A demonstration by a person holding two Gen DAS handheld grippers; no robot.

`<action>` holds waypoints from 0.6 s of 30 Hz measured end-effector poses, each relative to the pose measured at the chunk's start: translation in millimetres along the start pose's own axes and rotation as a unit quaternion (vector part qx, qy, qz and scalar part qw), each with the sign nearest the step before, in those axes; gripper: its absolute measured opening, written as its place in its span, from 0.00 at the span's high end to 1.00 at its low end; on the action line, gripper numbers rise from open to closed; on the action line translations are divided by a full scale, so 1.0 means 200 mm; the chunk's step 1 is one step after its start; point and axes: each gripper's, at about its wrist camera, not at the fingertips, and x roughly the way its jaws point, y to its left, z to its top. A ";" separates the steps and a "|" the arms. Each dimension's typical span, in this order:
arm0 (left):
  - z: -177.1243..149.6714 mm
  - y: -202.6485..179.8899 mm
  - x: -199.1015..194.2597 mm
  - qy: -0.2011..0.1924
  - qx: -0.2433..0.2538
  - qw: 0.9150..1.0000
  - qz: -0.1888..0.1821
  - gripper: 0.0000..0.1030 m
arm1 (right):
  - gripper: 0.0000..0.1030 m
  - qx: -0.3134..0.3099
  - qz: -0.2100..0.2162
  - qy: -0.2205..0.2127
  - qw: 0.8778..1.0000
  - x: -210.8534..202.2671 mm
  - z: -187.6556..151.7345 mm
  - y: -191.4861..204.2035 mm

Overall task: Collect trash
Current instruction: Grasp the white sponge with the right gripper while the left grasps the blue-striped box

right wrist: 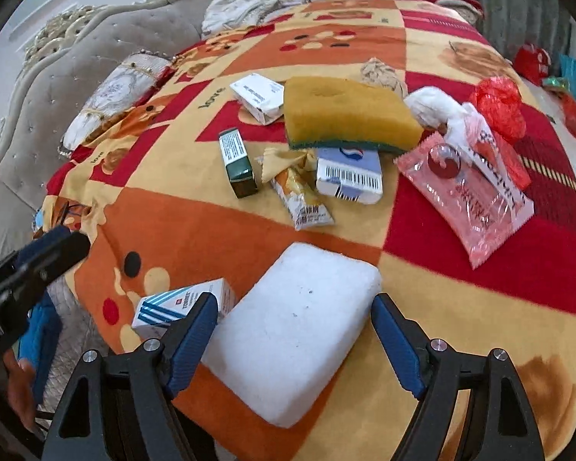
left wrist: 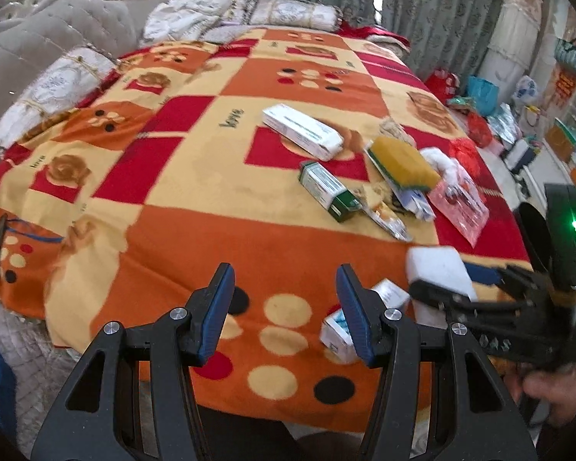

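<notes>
Trash lies on a bed under an orange, red and yellow blanket (right wrist: 196, 226). A white foam block (right wrist: 288, 345) sits between the fingers of my right gripper (right wrist: 293, 307); the right pad stands clear of the block, so the gripper is open. A small blue-striped box (right wrist: 180, 303) lies just left of the block. My left gripper (left wrist: 284, 307) hovers open over the blanket's near edge with nothing between its fingers; the same box (left wrist: 340, 330) shows behind its right finger. In the left wrist view the right gripper (left wrist: 457, 280) reaches in from the right around the foam block (left wrist: 437, 265).
Farther up the bed lie a yellow sponge (right wrist: 349, 111), a green box (right wrist: 236, 161), a snack wrapper (right wrist: 299, 192), a barcoded box (right wrist: 349, 176), a pink wrapper (right wrist: 468, 192), red netting (right wrist: 499, 100) and a white box (right wrist: 257, 96). Pillows (left wrist: 57, 88) line the padded headboard. Bags crowd the floor (left wrist: 518, 130) on the right.
</notes>
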 end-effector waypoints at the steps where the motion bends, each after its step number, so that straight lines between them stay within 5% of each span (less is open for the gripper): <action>1: -0.01 0.00 0.01 0.003 0.002 1.000 -0.009 0.48 | 0.32 -0.010 -0.002 0.001 1.000 0.00 0.00 0.00; 9: -0.07 -0.15 0.09 0.040 0.070 0.993 -0.084 0.41 | 0.36 -0.047 -0.038 -0.028 0.998 -0.20 0.02 -0.11; 18: -0.12 -0.27 0.25 0.075 0.119 0.987 -0.075 0.40 | 0.32 -0.027 -0.046 0.019 0.998 -0.15 -0.07 -0.27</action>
